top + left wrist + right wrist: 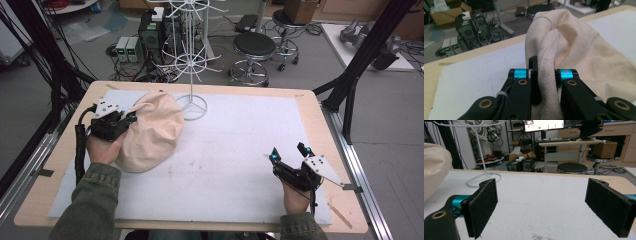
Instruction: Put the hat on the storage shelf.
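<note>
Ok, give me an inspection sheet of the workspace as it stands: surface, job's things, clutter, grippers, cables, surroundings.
Surface: wooden table covered by a white mat, faint marks near its middle.
Job's things: cream cloth hat, bunched at the mat's left; white wire rack standing at the mat's far edge, nothing seen hanging on it.
Clutter: nothing seen on the mat.
Grippers: left gripper shut on a fold of the hat; right gripper open, nothing between its fingers, low over the mat's right.
Cables: black cable trailing from the left gripper along the forearm.
Surroundings: stools, power units and loose wiring on the floor beyond the table.
</note>
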Demonstrator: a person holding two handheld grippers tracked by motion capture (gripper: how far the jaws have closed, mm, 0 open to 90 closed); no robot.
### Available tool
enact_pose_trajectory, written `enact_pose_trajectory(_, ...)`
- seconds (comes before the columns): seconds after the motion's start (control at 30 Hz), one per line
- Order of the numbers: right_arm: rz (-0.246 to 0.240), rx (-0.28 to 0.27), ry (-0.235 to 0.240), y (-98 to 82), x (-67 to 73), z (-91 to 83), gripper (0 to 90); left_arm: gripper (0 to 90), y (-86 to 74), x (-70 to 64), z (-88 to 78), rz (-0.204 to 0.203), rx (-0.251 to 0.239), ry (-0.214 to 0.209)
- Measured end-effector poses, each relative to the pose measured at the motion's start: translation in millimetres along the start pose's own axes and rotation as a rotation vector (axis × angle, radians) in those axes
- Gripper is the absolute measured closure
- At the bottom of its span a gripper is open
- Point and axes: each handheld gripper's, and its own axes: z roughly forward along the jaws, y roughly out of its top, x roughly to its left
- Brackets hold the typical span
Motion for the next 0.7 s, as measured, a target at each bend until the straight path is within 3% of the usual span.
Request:
enact_pose_trajectory(0.17, 0.005, -0.001, 0.001, 0.1, 0.0, -0.2, 10.2, 85.2, 3.4, -12.7, -12.6, 0.018, -0.074, 0.003)
enact_pose_trajectory(0.4, 0.003, 0.001, 0.001, 0.0, -0.2, 0.0, 10.2, 85.2, 6.0, -17.4, -22.4, 0.018, -0.121, -0.011)
enact_pose_trajectory(0.5, 0.001, 0.0, 0.001, 0.0, -0.2, -0.1, 10.3, 85.2, 7.6, -20.8, -31.7, 0.02, -0.19, -0.019)
enact_pose_trajectory(0.53, 0.001, 0.0, 0.001, 0.0, -0.2, -0.1, 10.3, 85.2, 7.6, -20.8, -31.7, 0.02, -0.19, -0.019)
enact_pose_trajectory(0.6, 0.002, 0.002, 0.001, -0.1, -0.2, 0.0, 10.2, 85.2, 9.8, -23.3, -39.6, 0.02, -0.247, -0.038)
enact_pose_trajectory(0.67, 0.002, 0.002, 0.001, -0.1, -0.2, 0.0, 10.2, 85.2, 10.8, -24.4, -42.2, 0.016, -0.264, -0.044)
enact_pose_trajectory(0.7, 0.001, 0.002, 0.0, -0.1, 0.0, 0.0, 10.2, 85.2, 12.9, -26.4, -46.9, 0.007, -0.303, -0.057)
